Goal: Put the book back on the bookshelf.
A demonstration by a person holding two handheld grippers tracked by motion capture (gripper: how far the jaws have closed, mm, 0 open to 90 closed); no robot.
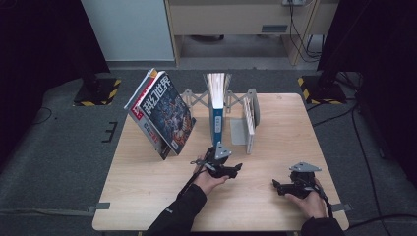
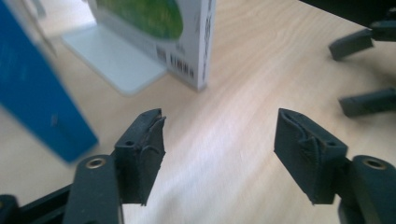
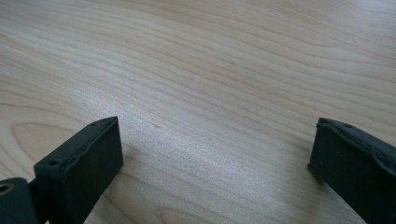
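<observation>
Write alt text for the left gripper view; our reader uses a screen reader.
The left gripper, open and holding nothing, hangs over the wooden table. Beyond stand a blurred blue book and a white book.

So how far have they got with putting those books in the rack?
Looks mostly done, I'd judge: a blue book and a white book stand upright in the expanding bookend rack. Nothing is in hand: the left gripper and the right gripper are both open and empty above the table. Probably left: the magazines leaning tilted at the rack's left end.
</observation>
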